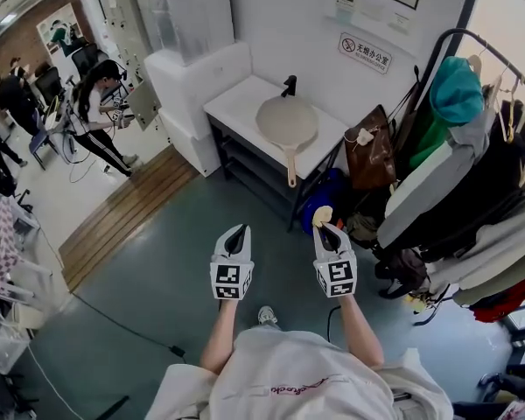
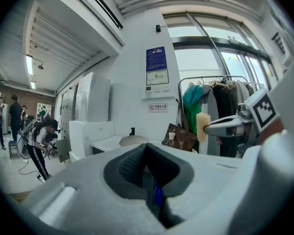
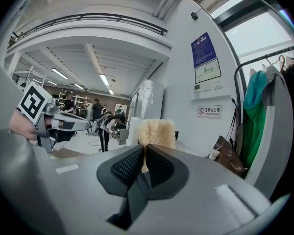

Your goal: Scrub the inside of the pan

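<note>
A beige pan [image 1: 286, 121] lies on a white table [image 1: 236, 103] against the far wall, handle toward me. The pan [image 2: 132, 140] shows small and far off in the left gripper view. Both grippers hang over the floor, well short of the table. My left gripper [image 1: 236, 232] is shut with nothing in it; its jaws [image 2: 146, 148] meet tip to tip. My right gripper [image 1: 325, 227] is shut on a pale yellow scrub sponge [image 1: 322, 215]. That sponge [image 3: 157, 133] sticks up beyond the closed pads [image 3: 143, 153]. The sponge [image 2: 202, 126] also shows at the right of the left gripper view.
A clothes rack [image 1: 472, 147] full of garments stands at the right, with a brown bag [image 1: 372, 156] beside the table. A black faucet [image 1: 290, 85] rises at the table's back. Several people [image 1: 96, 112] work at the far left. A cable [image 1: 122, 326] runs across the grey floor.
</note>
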Motion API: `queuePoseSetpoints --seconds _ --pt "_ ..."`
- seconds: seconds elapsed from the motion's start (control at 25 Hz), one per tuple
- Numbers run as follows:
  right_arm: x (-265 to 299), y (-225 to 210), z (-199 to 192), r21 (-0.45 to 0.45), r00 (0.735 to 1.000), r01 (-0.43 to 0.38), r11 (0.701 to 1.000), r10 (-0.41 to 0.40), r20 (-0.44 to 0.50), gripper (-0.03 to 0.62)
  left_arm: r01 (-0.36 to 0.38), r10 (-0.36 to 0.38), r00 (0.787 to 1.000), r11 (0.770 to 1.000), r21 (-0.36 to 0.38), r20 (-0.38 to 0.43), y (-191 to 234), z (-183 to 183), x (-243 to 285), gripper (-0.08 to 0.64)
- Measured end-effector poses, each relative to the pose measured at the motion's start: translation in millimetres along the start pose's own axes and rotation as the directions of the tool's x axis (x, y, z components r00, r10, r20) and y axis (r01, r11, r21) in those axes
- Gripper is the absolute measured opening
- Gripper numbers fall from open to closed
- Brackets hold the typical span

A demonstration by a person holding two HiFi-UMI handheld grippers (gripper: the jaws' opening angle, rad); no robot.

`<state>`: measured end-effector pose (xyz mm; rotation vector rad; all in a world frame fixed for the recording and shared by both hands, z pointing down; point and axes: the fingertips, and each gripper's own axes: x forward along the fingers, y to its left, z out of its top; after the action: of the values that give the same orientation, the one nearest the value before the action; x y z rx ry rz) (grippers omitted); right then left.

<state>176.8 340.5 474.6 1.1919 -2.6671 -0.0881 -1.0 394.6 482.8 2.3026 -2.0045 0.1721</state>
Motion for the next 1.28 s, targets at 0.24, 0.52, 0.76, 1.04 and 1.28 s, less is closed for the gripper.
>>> queuePoseSetpoints --seconds 0.24,0.52,0.76,1.04,1.28 --pt "40.9 -11.4 8.5 -0.001 0.999 0.033 0.999 -0.033 -0.004 0.025 0.032 -0.032 0.999 0.999 0.004 0.007 27.7 9.9 37.3 0.000" --pt "73.1 -14.7 8.2 -0.001 0.998 0.056 0.998 -0.056 -0.021 0.025 0.053 -0.053 0.999 0.999 -0.002 0.000 53.4 4.4 66.3 0.000" --pt "85.3 -16.4 1.8 0.004 0.997 0.065 0.998 -0.065 -0.035 0.025 0.074 -0.074 0.997 0.997 -0.006 -0.003 58.0 1.5 81.5 0.000" --pt "88.6 -23.4 -5.1 0.011 0.996 0.077 0.997 -0.076 -0.041 0.025 0.087 -0.087 0.996 0.996 -0.003 -0.014 54.6 -4.5 92.5 0.000" --pt "96.2 -30.2 -11.1 0.020 0.997 0.073 0.997 -0.072 -0.036 0.025 0.089 -0.089 0.996 0.996 0.001 -0.022 50.4 -8.2 103.5 0.000"
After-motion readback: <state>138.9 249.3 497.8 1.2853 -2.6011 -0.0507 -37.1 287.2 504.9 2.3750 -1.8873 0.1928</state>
